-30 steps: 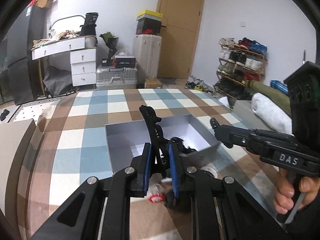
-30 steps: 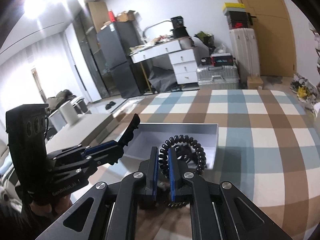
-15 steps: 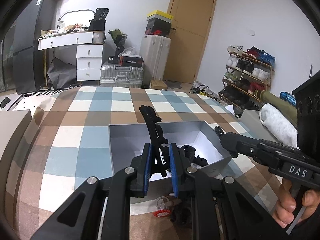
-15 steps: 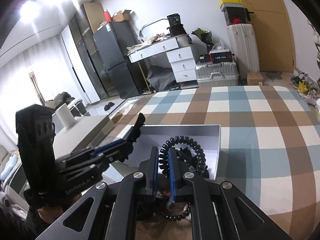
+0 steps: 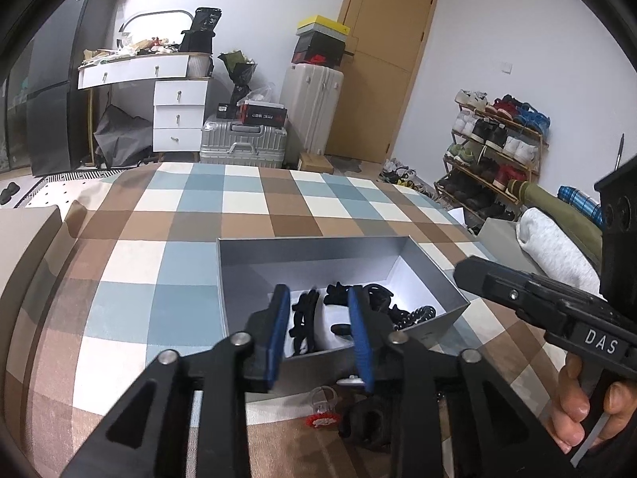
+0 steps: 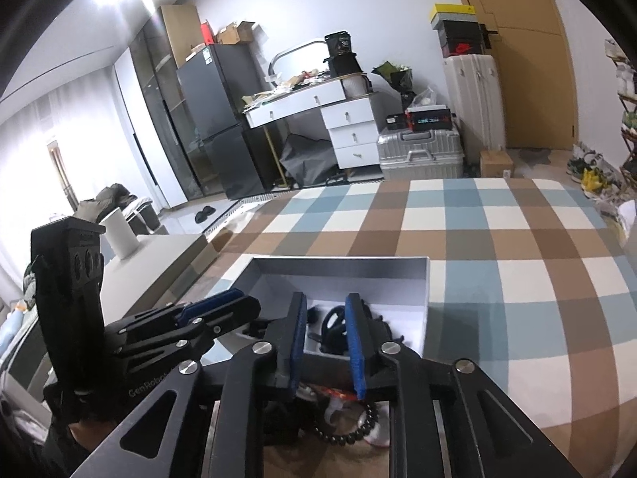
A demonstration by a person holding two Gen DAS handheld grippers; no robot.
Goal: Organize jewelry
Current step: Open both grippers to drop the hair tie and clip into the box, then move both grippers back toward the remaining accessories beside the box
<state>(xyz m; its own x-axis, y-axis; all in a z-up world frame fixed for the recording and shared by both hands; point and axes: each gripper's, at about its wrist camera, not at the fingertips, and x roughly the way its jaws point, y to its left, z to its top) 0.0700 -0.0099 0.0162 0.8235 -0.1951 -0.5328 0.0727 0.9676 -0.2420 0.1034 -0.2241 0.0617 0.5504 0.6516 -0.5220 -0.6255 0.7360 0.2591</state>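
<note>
A grey open box (image 5: 438,275) sits on the checked bedspread and holds several black hair pieces. My left gripper (image 5: 317,292) hangs over its near wall, jaws opening. A black hair claw (image 5: 304,318) lies in the box in the gap between the blue pads, and neither pad touches it. My right gripper (image 6: 326,298) is also over the near wall with jaws opening. A black coil hair tie (image 6: 334,324) lies in the box below, free of its pads. Each gripper shows in the other's view: the right gripper (image 5: 464,275) and the left gripper (image 6: 239,298).
In front of the box lie a red-and-clear ring (image 5: 322,418), a black bead bracelet (image 6: 350,434) and another dark piece (image 5: 366,422). A person's hand (image 5: 577,406) holds the right handle. Beyond the bedspread (image 5: 179,219) stand suitcases, white drawers and a shoe rack.
Both pairs of jaws have parted. The hair claw has left the left pads and the coil tie has left the right pads; both now lie in the box.
</note>
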